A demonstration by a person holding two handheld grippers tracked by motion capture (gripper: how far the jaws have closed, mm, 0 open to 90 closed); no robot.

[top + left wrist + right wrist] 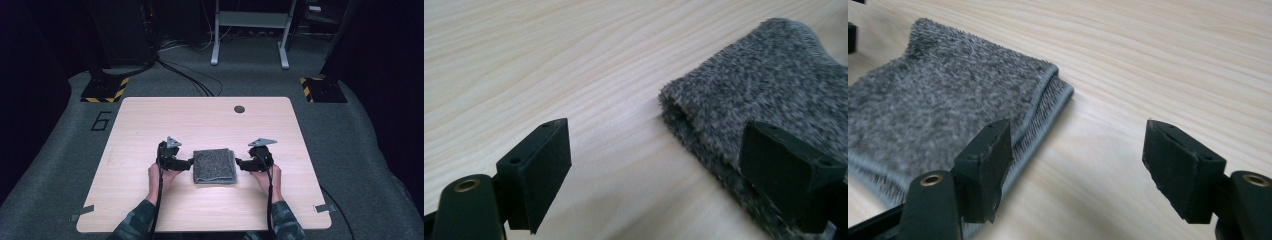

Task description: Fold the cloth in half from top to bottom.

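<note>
While the folded grey towel (214, 166) lies flat near the middle of my wooden counter (150, 120), fuzzy and doubled over with a stitched hem, my left gripper (189, 163) and right gripper (239, 162) flank its two ends. Both are wide open, holding nothing. A dark round hole (239, 109) sits toward the counter's far edge.
</note>
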